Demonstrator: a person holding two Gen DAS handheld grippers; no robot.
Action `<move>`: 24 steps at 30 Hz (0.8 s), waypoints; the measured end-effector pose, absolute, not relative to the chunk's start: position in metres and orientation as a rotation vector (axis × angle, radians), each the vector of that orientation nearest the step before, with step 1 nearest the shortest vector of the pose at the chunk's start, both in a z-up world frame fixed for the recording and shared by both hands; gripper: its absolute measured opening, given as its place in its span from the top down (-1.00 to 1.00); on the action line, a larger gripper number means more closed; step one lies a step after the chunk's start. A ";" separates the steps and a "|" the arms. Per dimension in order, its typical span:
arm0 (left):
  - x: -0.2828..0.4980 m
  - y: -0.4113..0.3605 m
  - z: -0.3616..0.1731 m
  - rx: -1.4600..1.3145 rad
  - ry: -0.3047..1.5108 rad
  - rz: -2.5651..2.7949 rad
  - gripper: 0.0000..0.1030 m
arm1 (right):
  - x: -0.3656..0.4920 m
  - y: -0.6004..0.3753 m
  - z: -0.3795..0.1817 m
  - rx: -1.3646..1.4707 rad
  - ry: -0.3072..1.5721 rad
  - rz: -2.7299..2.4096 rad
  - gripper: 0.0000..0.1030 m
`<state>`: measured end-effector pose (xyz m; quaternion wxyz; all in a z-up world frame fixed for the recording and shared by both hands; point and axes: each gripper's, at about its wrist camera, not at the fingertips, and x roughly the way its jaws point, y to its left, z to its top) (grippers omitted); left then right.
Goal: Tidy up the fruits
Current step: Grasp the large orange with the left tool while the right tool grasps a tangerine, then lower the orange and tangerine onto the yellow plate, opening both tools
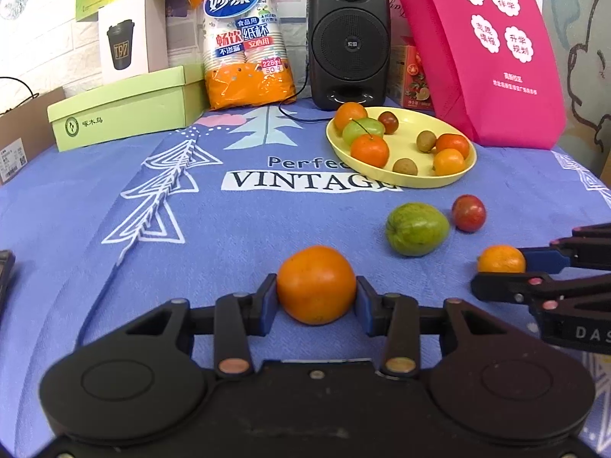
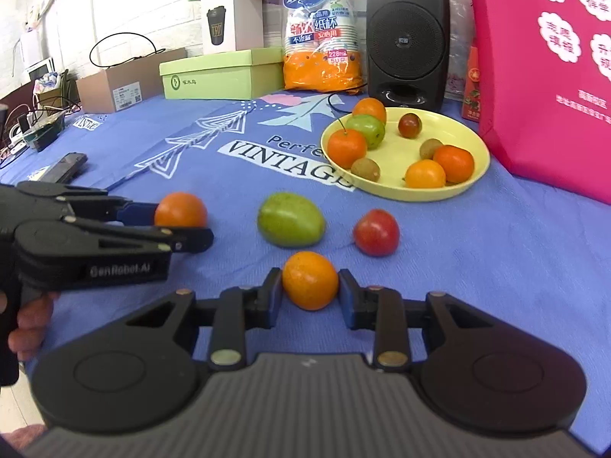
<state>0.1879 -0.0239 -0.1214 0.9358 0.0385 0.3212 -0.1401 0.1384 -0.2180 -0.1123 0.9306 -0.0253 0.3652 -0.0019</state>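
My left gripper (image 1: 316, 297) is shut on a large orange (image 1: 316, 284) low over the blue cloth; it also shows in the right wrist view (image 2: 181, 210). My right gripper (image 2: 310, 292) is shut on a small orange (image 2: 310, 280), which also shows in the left wrist view (image 1: 501, 259). A green fruit (image 1: 416, 228) and a red fruit (image 1: 469, 213) lie loose on the cloth between the grippers and the yellow plate (image 1: 401, 181). The plate (image 2: 473, 179) holds several oranges, small brown fruits, a green fruit and a dark red one.
Behind the plate stand a black speaker (image 1: 349, 38), an orange pack of paper cups (image 1: 246, 38) and a pink bag (image 1: 477, 49). A green box (image 1: 126, 110) sits at the back left. A dark flat object (image 2: 67, 166) lies on the cloth at the left.
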 end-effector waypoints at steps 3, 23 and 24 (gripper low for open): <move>0.179 -0.022 -0.117 0.073 0.655 -0.302 0.21 | 0.126 -0.224 -0.109 -0.041 0.746 -0.018 0.42; 0.228 -0.076 -0.071 0.154 0.618 -0.434 0.21 | 0.155 -0.267 -0.073 -0.086 0.675 -0.065 0.42; 0.238 -0.082 -0.069 0.159 0.619 -0.441 0.21 | 0.164 -0.273 -0.071 -0.087 0.671 -0.065 0.41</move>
